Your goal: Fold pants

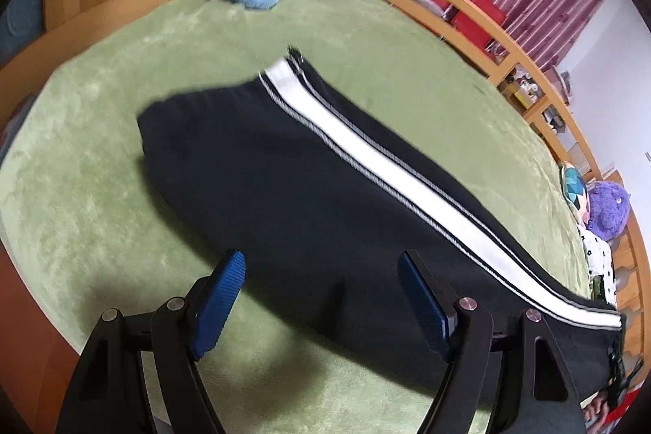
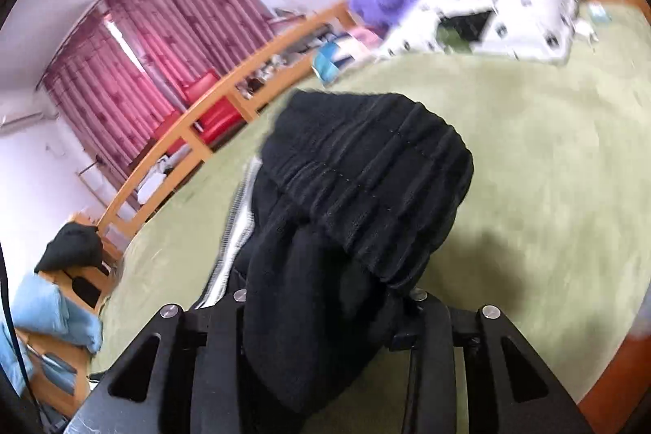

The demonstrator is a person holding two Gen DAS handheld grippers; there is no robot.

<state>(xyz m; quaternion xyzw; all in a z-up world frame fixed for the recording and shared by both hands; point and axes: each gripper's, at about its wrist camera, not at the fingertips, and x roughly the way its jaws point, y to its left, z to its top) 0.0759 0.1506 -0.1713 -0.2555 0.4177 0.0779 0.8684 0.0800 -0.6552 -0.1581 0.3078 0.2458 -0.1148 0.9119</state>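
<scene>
Right claw (image 2: 325, 295) clamped on the bunched black waistband of the pants (image 2: 358, 190), lifted above the green bed cover (image 2: 529, 157). Left claw (image 1: 321, 295) spread wide, empty, over the pants' lower edge.

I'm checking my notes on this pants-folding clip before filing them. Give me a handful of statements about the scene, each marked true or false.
1. The pants are black with a white side stripe. True.
2. The left gripper is clamped on the pants. False: its jaws stand open with nothing pressed between them.
3. The right gripper has black fabric bunched between its fingers, waistband raised. True.
4. The pants lie on a bare wooden floor. False: they lie on a green blanket.
5. The curtains are blue. False: they are reddish pink.
</scene>
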